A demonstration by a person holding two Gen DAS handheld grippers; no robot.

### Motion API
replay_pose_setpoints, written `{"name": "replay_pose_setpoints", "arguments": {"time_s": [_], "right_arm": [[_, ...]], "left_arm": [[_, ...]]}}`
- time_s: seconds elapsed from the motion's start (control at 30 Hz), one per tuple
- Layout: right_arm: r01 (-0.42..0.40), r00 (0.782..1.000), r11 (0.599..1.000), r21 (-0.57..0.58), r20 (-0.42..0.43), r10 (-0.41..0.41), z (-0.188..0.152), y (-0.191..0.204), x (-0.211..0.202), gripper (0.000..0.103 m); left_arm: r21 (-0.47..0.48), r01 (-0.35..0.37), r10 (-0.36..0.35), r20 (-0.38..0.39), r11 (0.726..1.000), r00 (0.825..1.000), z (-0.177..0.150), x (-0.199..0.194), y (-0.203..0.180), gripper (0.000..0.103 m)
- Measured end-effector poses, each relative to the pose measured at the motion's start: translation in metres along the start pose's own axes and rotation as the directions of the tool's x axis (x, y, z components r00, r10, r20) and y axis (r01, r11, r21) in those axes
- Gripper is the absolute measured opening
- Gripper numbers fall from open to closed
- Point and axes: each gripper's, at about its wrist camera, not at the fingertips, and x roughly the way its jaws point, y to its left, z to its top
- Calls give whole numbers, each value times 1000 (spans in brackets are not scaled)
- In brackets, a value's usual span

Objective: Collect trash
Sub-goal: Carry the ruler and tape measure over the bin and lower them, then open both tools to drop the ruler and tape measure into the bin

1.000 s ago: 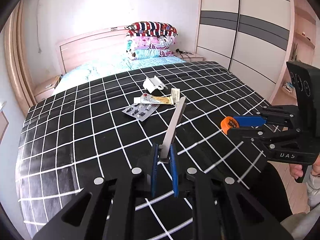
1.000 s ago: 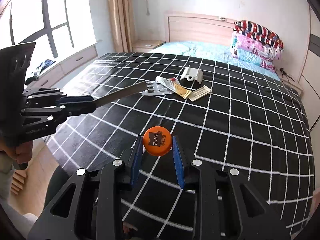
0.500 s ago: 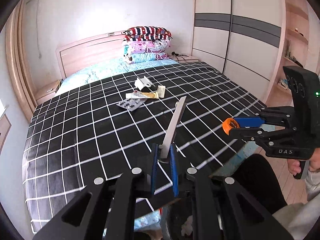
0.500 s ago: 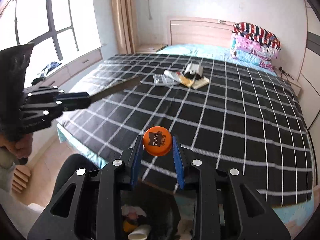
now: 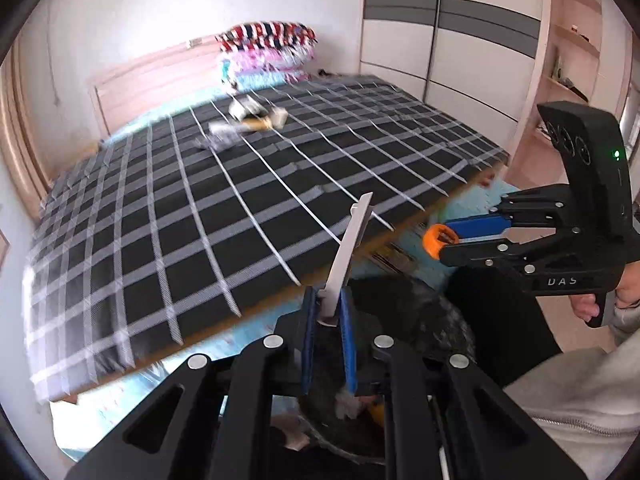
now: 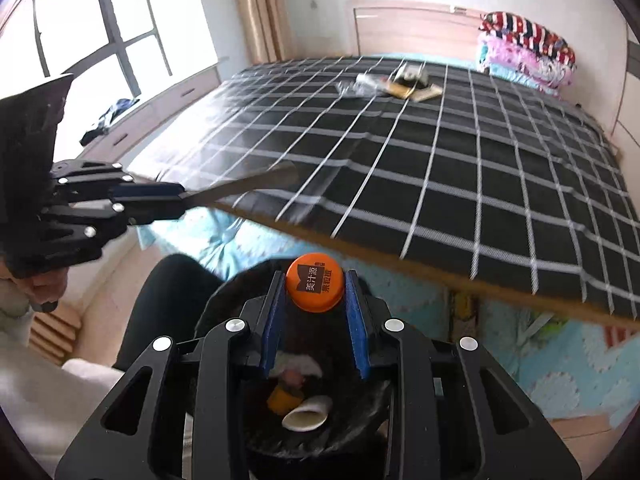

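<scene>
My left gripper (image 5: pixel 328 312) is shut on a thin white flat strip (image 5: pixel 350 248) that sticks up and forward; it also shows in the right wrist view (image 6: pixel 244 188). My right gripper (image 6: pixel 316 292) is shut on an orange bottle cap (image 6: pixel 315 287), seen edge-on in the left wrist view (image 5: pixel 437 240). Both grippers hang off the foot of the bed, over a black trash bin (image 6: pixel 360 416) that holds a yellow piece and a white cup. More trash (image 6: pixel 394 82) lies far up on the black checked bedspread (image 6: pixel 460 168): a blister pack, a tube, a small box.
Folded quilts (image 6: pixel 528 48) are stacked at the headboard. A wardrobe (image 5: pixel 460 36) stands right of the bed, a window (image 6: pixel 92 36) with a sill on the other side. My legs and a blue patterned floor mat (image 6: pixel 532 356) lie beside the bin.
Both grippers have pulled back from over the bed and dropped toward the bin, each still holding its item. The trash on the bed now sits much farther away.
</scene>
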Motion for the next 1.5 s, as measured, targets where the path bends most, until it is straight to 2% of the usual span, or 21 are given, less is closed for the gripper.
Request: {"name": "replay_pose_setpoints", "arguments": {"time_s": [0.17,0.37,0.47,0.63,0.8,1.03,1.17,1.23,1.3,1.37,1.5], "right_arm": [[-21,998,1000,-2,-56,21,-19,7,13,30],[-38,991,999,25,-130,41,-38,9,38,30],[-45,986,998,36,-160,50,-45,8,48,30],[-49,978,997,58,-202,60,-55,5,62,30],[-51,971,995,83,-229,69,-59,-2,74,30],[-56,959,992,110,-269,84,-63,-9,91,30],[-58,956,991,121,-278,90,-63,-11,96,30],[-58,954,990,126,-284,92,-64,-12,99,30],[-60,952,990,127,-290,95,-63,-13,101,30],[-65,950,990,126,-297,100,-64,-13,104,30],[-74,945,989,125,-310,110,-65,-11,110,30]], "left_arm": [[-4,46,-46,-49,999,998,-15,17,-14,12],[-19,65,-67,-128,998,989,-33,47,-20,12],[18,29,-25,-184,999,983,-46,69,-24,12],[20,11,-6,-230,1000,973,-58,90,-23,12],[20,4,2,-277,1000,961,-64,112,-22,12],[7,26,-22,-325,1000,945,-67,133,-23,12],[20,12,-4,-358,1000,934,-67,142,-25,13],[4,18,-15,-369,1000,929,-65,146,-24,17],[-10,12,-15,-377,1000,926,-64,146,-22,30],[-26,5,-14,-361,1000,932,-63,142,-19,60],[-45,25,-38,-332,999,942,-59,130,-16,61]]}}
